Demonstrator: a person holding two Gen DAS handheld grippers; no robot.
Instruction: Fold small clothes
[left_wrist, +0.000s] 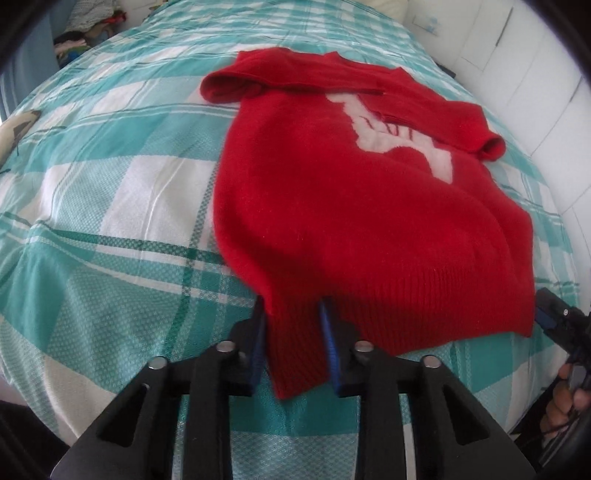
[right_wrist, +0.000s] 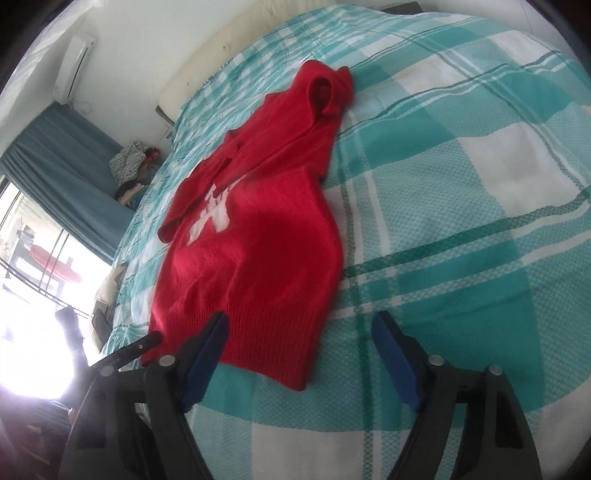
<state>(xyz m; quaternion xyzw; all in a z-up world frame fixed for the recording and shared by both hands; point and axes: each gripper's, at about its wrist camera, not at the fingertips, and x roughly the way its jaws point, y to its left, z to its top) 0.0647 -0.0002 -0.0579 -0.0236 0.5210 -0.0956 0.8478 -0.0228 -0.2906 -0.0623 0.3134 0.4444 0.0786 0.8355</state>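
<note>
Teal-and-white checked bedding covers the bed (left_wrist: 110, 206), and that is my work surface. My left hand-held gripper (left_wrist: 295, 343) is low at the near edge with its blue pads either side of the ribbed hem corner of the red sweater (left_wrist: 369, 221); the jaws look nearly closed on the fabric, though I cannot tell whether they actually pinch it. I judge this hem corner is taken so the bottom can be lifted toward the collar. My right hand-held gripper (right_wrist: 299, 354) hovers with jaws spread wide around the other hem corner, holding nothing. Beyond, the sweater lies flat, sleeves folded across its white chest motif, collar away from me.
</note>
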